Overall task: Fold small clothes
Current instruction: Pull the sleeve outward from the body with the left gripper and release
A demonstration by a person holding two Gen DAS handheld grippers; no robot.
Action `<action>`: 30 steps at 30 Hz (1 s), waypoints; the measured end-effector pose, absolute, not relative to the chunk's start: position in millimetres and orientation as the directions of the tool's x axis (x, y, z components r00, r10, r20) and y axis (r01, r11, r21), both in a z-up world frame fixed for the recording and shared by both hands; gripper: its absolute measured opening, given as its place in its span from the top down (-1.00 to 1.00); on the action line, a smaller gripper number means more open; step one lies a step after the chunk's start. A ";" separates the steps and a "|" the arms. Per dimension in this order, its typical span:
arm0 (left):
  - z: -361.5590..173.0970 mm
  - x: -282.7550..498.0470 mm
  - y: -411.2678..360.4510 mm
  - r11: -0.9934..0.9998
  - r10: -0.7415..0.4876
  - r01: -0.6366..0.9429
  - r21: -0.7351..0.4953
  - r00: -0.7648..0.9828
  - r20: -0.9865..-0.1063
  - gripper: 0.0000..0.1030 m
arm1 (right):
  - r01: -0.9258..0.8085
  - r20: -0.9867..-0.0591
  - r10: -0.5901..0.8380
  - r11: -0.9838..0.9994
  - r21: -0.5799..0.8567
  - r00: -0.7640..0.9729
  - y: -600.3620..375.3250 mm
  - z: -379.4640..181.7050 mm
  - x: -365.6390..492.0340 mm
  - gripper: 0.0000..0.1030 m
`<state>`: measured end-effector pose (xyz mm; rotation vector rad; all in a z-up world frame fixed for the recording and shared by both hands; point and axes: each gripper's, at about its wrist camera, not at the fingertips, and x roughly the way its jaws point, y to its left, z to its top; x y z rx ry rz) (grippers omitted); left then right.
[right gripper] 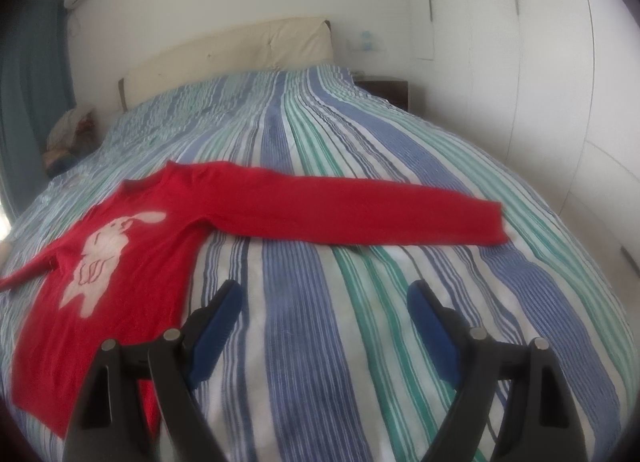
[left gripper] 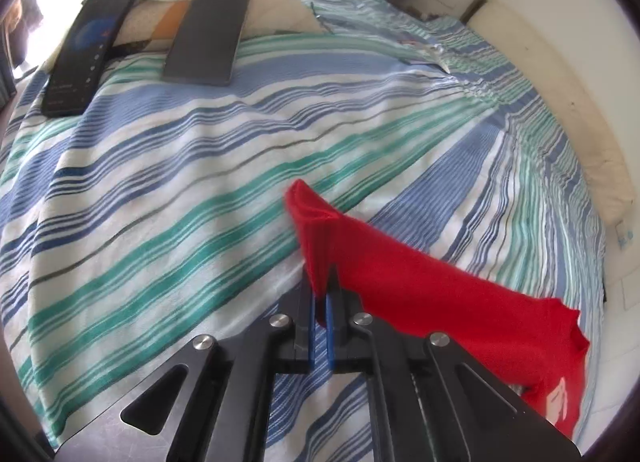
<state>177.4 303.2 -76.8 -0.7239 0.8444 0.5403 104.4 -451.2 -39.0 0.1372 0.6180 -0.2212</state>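
Note:
A small red sweater (right gripper: 120, 246) with a white animal print lies face up on the striped bedspread (right gripper: 320, 342). In the right wrist view one sleeve (right gripper: 360, 214) stretches flat to the right. My right gripper (right gripper: 324, 302) hovers open over the bedspread, just right of the sweater's body, with nothing between its blue pads. In the left wrist view my left gripper (left gripper: 322, 302) is shut on the cuff of the other red sleeve (left gripper: 420, 282), which is lifted off the bedspread (left gripper: 200, 182) and trails back to the right toward the sweater's body (left gripper: 556, 382).
Two dark flat slabs (left gripper: 208, 34), (left gripper: 84, 54) lean on pillows at the far left of the left wrist view. A cream headboard (right gripper: 224, 58), a dark nightstand (right gripper: 384, 92) and white wardrobe doors (right gripper: 540, 82) border the bed. Clothes are piled at its far corner (right gripper: 68, 134).

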 end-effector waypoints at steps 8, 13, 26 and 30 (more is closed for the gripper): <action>-98.5 176.6 310.4 0.620 0.129 -0.698 -0.358 0.541 -0.831 0.96 | 0.229 -0.598 -0.178 0.973 0.009 0.782 -443.6 -44.8 106.9 -0.62; -104.2 171.8 316.1 0.604 0.107 -0.692 -0.395 0.562 -0.820 0.87 | 0.235 -0.604 -0.186 0.972 0.002 0.775 -443.6 -47.4 107.5 -0.62; -64.8 138.6 308.8 0.600 0.304 -0.767 -0.228 0.482 -0.822 0.06 | 0.228 -0.607 -0.182 0.974 -0.002 0.774 -439.6 -48.8 106.9 -0.62; -34.2 131.7 279.4 0.680 0.349 -0.708 -0.188 0.539 -0.766 -0.35 | 0.224 -0.601 -0.180 0.974 -0.001 0.778 -438.1 -47.7 106.0 -0.62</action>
